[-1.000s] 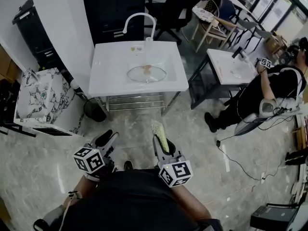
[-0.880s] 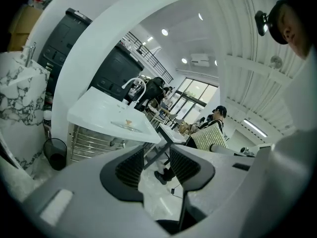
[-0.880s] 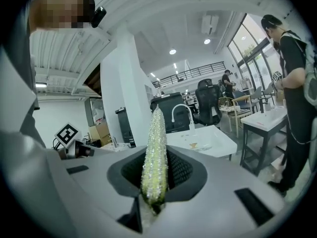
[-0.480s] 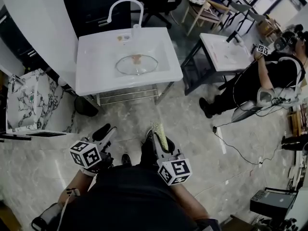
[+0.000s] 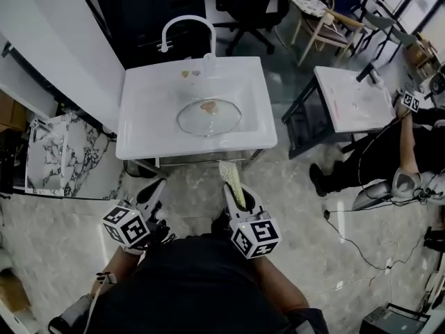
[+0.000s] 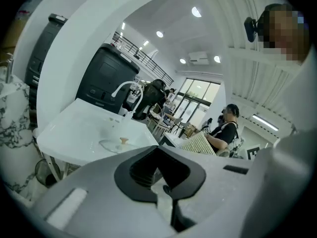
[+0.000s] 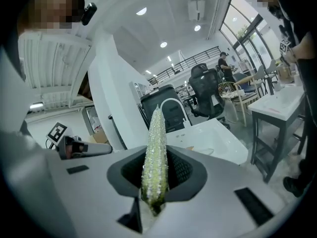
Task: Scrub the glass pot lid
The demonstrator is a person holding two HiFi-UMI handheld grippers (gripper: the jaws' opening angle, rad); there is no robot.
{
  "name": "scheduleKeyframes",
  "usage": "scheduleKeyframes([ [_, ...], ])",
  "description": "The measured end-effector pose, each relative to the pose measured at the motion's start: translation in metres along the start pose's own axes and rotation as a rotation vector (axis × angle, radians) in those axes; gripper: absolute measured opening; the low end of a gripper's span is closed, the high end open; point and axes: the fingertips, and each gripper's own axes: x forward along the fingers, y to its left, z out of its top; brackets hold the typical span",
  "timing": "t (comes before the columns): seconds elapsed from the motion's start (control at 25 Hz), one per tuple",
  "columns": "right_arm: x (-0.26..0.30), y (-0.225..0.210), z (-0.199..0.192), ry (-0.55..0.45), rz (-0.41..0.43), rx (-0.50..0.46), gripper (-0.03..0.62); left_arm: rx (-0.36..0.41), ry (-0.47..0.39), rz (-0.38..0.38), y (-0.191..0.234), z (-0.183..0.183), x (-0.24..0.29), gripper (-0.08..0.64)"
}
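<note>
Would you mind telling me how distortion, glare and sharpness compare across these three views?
Head view: wide-angle bending toward the edges, pale sheen on the glossy floor, glass lid fairly sharp. Left gripper view: strong fisheye with dark corners, ceiling lights blown out. Right gripper view: same fisheye; the scrubber glitters crisply, the room behind is softer.

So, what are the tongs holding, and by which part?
The right tongs pinch the yellow-green scrub pad by one end; the left tongs are shut on nothing.

Clear glass pot lid flat in sink, knob up
</note>
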Motion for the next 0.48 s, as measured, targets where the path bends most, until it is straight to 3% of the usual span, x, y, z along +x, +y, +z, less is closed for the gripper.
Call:
scheduleKeyframes([
  [0.28, 0.048, -0.048, 0.03, 0.052, 0.142, 0.03, 0.066, -0.029, -0.046, 0.106, -0.006, 0.031, 0.064, 0.002],
  [0.48, 0.083, -0.07, 0.032, 0.103, 0.171, 0.044, 0.066, -0.093, -0.058, 0.165, 0.017, 0.046, 0.082, 0.002],
])
